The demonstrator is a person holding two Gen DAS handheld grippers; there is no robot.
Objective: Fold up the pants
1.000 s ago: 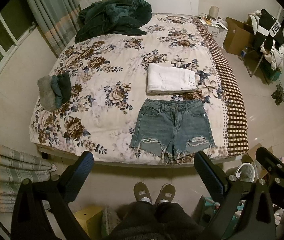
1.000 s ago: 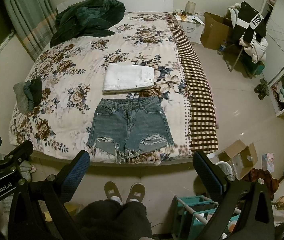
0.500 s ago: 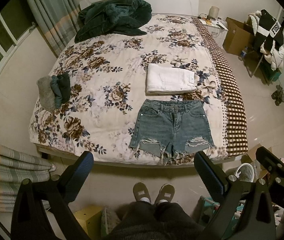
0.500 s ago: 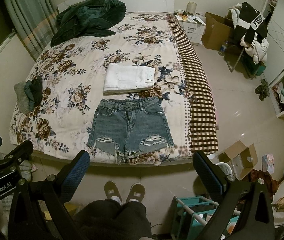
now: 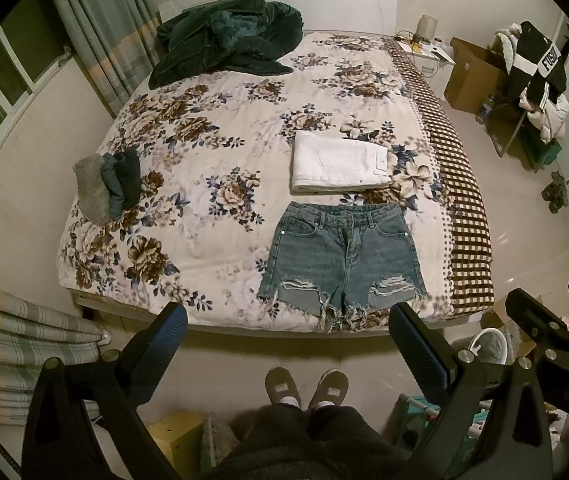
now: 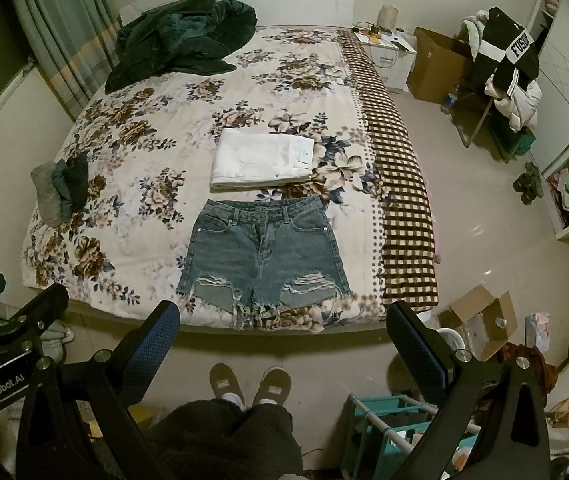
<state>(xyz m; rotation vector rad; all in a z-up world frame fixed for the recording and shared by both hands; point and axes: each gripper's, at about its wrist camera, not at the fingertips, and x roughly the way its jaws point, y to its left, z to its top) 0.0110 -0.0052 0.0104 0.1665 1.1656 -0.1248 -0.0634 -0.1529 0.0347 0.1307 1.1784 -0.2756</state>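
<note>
The denim shorts (image 5: 342, 256) lie flat and front-up at the foot edge of the bed (image 5: 188, 184), waistband away from the operator, frayed hems just at the mattress edge, some threads overhanging it. No fold has been started.

Just beyond the waistband, nearly touching it, sits a folded white garment (image 5: 338, 162) (apparently already finished). A small pile of grey and dark green clothes (image 5: 108, 184) lies well apart at the bed's left side, and a dark green blanket (image 5: 224, 40) is heaped near the headboard.

The left gripper (image 5: 284, 344) is held high above the floor short of the bed, jaws spread wide, holding nothing. The right gripper (image 6: 282, 340) is likewise wide apart and empty.

Risks noted:
- The hems sit at the edge; a pull toward the operator could drag the shorts off onto the floor.
- Pinching only the frayed threads or the torn patches would likely give a weak hold, and the leg may slip mid-fold.
- Stiff denim may spring back if the crease is not pressed.
- A fold carried toward the waistband could bump and disturb the white garment.
</note>
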